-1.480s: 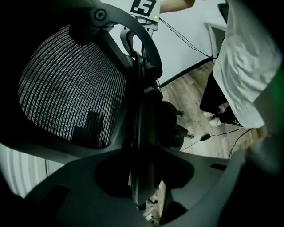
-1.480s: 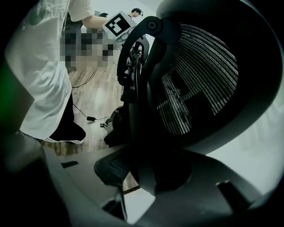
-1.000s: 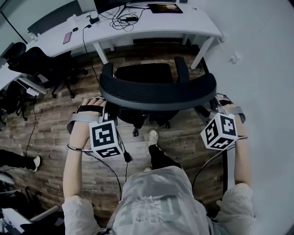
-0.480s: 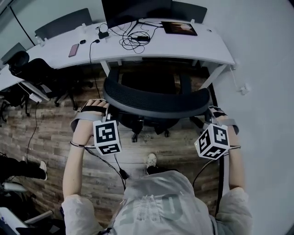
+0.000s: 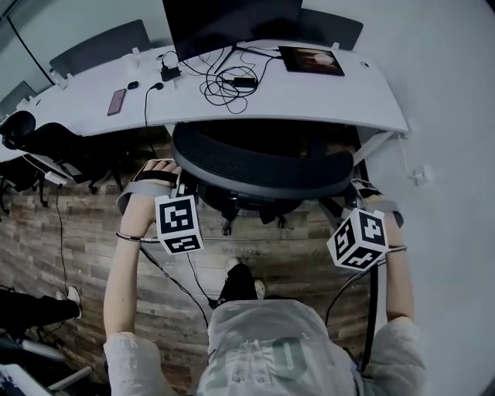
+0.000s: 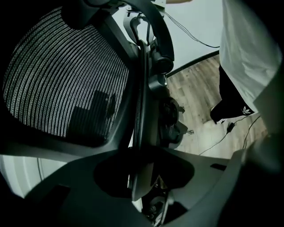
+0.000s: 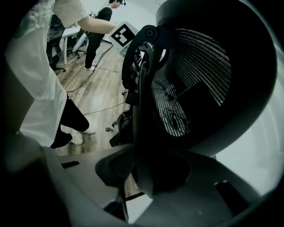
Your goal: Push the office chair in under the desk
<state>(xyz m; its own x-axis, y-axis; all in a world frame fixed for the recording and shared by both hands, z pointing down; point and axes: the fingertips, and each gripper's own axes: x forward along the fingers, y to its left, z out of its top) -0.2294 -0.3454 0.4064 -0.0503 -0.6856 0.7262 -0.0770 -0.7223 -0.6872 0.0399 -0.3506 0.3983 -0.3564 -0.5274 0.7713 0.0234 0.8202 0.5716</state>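
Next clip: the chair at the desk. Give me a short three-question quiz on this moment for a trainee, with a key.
1. Choose one. The office chair is:
A) upright, its backrest close to the front edge of the desk
B) tipped over on the floor
C) out in the middle of the room, away from any desk
2. True or false: a monitor stands on the desk, with loose cables in front of it.
3. What runs between the jaws of the left gripper and of the right gripper?

Key
1. A
2. True
3. The edge of the chair's backrest. The left jaws are opening and the right jaws are closing; neither pair visibly presses on it.
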